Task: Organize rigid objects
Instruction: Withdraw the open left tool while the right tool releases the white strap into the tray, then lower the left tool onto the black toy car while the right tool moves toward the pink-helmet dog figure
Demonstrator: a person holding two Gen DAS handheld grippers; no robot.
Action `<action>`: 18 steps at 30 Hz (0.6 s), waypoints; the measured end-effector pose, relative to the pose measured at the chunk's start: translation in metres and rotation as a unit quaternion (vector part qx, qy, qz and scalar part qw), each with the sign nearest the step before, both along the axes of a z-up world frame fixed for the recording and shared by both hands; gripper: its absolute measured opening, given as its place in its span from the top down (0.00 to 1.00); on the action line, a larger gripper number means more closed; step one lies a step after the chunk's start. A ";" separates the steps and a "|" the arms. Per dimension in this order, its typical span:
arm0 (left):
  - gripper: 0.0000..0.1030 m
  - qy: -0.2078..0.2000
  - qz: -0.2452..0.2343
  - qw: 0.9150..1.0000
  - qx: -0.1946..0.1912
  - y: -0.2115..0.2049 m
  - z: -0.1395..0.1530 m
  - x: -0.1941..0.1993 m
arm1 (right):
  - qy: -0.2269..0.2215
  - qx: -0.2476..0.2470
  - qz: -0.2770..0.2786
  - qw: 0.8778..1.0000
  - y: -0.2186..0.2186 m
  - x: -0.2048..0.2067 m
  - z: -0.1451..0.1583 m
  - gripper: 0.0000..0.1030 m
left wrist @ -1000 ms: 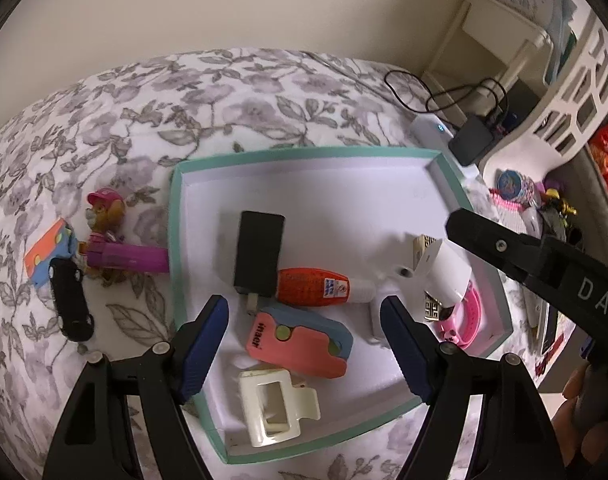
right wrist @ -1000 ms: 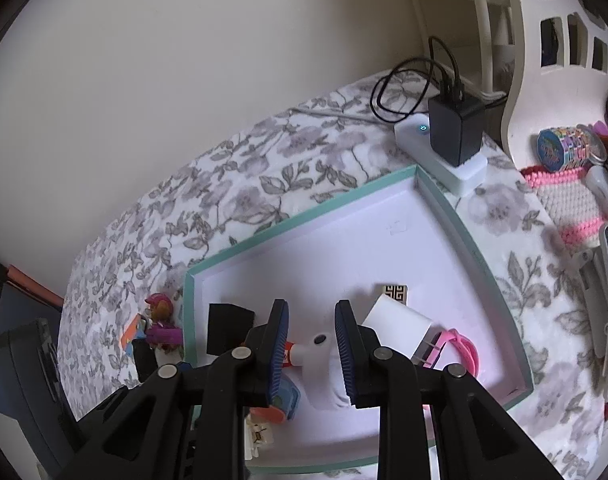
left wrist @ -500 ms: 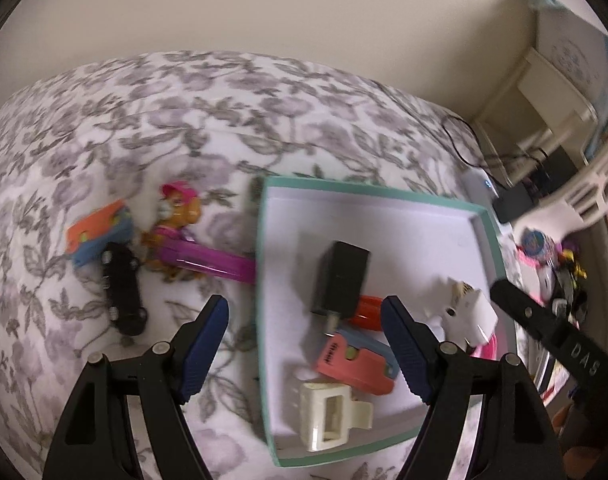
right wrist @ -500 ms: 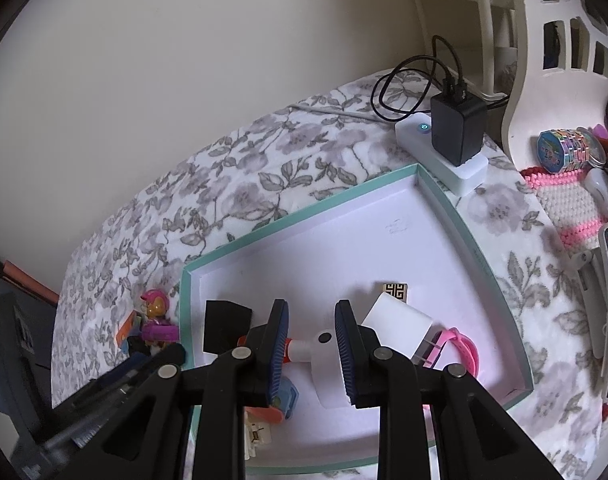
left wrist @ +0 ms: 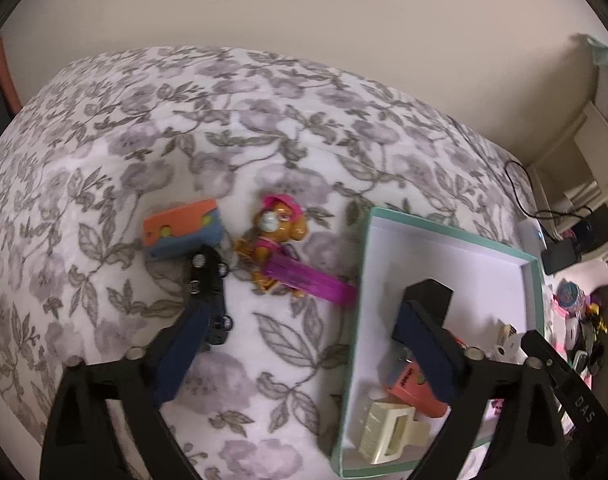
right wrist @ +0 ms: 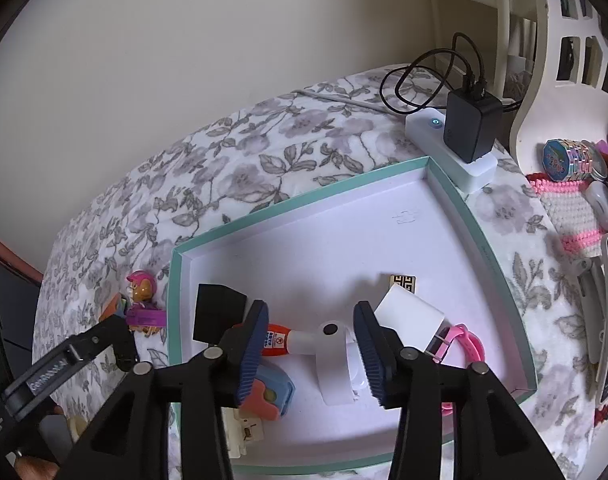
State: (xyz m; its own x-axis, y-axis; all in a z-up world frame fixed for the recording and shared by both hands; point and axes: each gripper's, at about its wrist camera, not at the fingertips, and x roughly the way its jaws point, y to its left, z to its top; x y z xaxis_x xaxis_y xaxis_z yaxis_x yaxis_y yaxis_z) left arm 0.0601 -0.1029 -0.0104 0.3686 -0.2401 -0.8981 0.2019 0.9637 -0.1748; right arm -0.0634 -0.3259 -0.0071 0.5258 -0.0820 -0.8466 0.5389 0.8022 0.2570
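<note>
Left gripper (left wrist: 299, 322) wide, just opened, empty, above black toy car (left wrist: 209, 292) on bed beside tray (left wrist: 356, 320). Light, rigid, smooth, prone to rolling: best pinched across flat sides.

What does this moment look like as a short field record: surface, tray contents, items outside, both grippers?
surface: floral bedspread
tray: black adapter, white bottle, hair clip, pink band
outside: toy car, pup dispenser, orange case
left gripper: open, empty, above bedspread
right gripper: just opening, bottle between jaws
</note>
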 end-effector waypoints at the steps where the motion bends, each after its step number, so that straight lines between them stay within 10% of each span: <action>1: 0.06 0.000 0.007 1.000 0.002 0.003 0.000 0.001 | -0.001 -0.001 0.000 1.000 0.001 0.001 0.000 0.33; 11: 0.06 -0.010 0.029 1.000 0.007 0.015 0.000 0.005 | -0.002 -0.011 0.016 1.000 0.010 0.007 -0.002 0.02; 18: 0.06 -0.015 0.033 0.999 0.011 0.018 0.000 0.006 | -0.009 -0.024 0.015 1.000 0.012 0.008 -0.002 0.00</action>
State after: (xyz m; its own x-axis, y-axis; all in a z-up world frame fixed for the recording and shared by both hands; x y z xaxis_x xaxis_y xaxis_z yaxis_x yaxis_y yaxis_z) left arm 0.0664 -0.0851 -0.0106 0.4103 -0.1939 -0.8911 0.1422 0.9788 -0.1475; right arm -0.0559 -0.3136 -0.0096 0.5434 -0.1067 -0.8327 0.5109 0.8291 0.2272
